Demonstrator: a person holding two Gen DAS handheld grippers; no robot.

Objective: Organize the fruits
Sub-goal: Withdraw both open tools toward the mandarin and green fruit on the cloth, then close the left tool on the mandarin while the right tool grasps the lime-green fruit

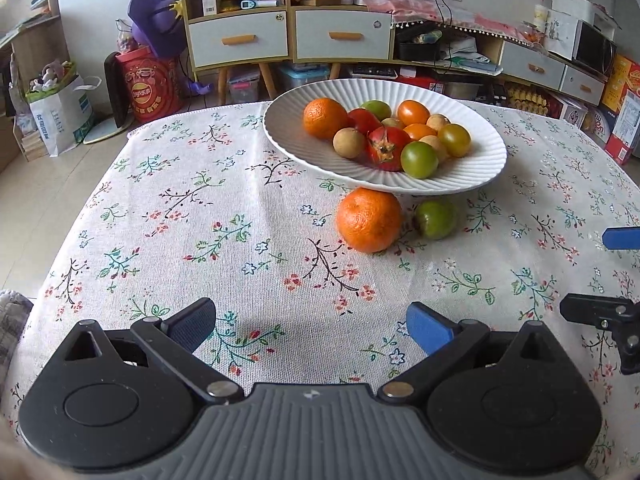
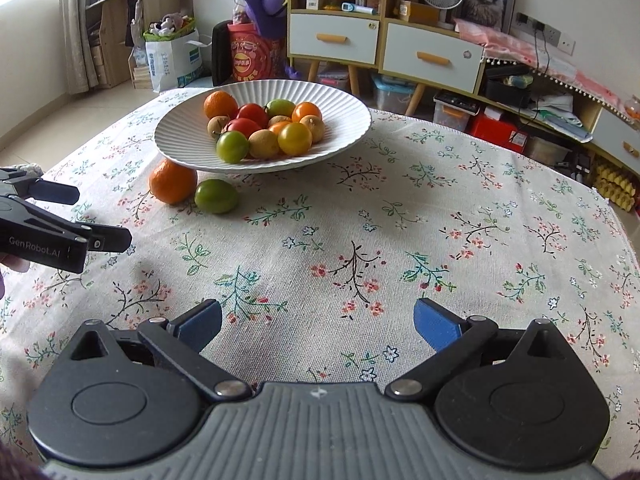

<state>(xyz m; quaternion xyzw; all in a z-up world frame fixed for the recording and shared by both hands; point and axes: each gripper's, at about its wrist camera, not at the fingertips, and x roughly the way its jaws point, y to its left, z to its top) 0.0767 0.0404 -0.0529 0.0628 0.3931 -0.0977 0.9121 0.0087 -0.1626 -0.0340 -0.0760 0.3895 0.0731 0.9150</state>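
Bright daylight — sharp, fisheye-bent edges

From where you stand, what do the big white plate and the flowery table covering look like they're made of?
The white plate looks like glazed ceramic, perhaps porcelain: a rigid fluted rim with a soft, even sheen. Melamine can't be ruled out by look alone. The tablecloth looks like woven cotton or linen: matte, a coarse visible weave, printed flowers and a slightly frayed edge.

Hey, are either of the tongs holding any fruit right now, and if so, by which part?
Nothing is held. The left tongs and right tongs both stand open over the tablecloth; the orange and green tomato lie untouched beside the plate.
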